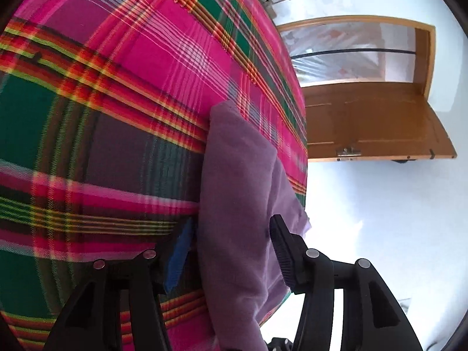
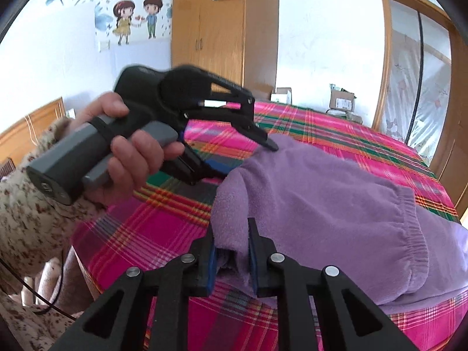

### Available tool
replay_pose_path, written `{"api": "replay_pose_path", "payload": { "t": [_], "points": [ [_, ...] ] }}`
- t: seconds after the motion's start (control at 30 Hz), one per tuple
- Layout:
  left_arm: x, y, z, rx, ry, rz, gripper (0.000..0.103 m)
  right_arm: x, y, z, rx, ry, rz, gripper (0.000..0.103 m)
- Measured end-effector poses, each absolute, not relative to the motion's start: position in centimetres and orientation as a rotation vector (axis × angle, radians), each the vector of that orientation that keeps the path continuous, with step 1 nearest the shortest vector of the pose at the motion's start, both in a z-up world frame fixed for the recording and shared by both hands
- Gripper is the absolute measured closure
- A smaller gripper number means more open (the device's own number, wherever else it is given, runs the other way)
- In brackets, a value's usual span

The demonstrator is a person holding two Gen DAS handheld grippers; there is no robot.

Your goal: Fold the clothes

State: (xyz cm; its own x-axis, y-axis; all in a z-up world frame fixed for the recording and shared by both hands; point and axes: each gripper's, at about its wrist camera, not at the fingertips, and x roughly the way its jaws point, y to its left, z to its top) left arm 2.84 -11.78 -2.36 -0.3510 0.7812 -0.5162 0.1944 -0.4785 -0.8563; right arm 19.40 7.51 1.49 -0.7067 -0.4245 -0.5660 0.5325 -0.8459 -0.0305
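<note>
On the plaid bedspread (image 2: 181, 219) lies the purple fleece garment (image 2: 321, 204); the right gripper (image 2: 231, 251) pinches its near corner, while the left gripper (image 1: 228, 251) straddles its far edge, spread.

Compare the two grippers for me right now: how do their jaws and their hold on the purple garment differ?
The right gripper has its jaws nearly closed, pinching a fold at the near edge of the purple garment. The left gripper has its jaws spread wide: the cloth lies between them unclamped. The right works the near edge, the left the far corner. Both are black, with blue pads, over the plaid bedspread.
</note>
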Motion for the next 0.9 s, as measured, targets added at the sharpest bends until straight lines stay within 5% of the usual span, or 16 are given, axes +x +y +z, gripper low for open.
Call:
{"api": "replay_pose_path", "payload": {
  "t": [0.37, 0.6, 0.9],
  "points": [
    [-0.3, -10.7, -2.7, -1.474, -1.259, 1.847, 0.05, 20.4, 8.3, 2.3, 0.733, 0.197, -2.501, 0.086],
    [-0.4, -11.0, -2.8, -1.462, -1.199, 1.887, 0.084, 19.7, 7.6, 1.6, 0.783, 0.214, -2.477, 0.086],
    [-0.4, -12.6, -1.0, -1.379, -1.151, 1.921, 0.089, 18.6, 5.0, 1.6, 0.803, 0.279, -2.438, 0.086]
  ]
}}
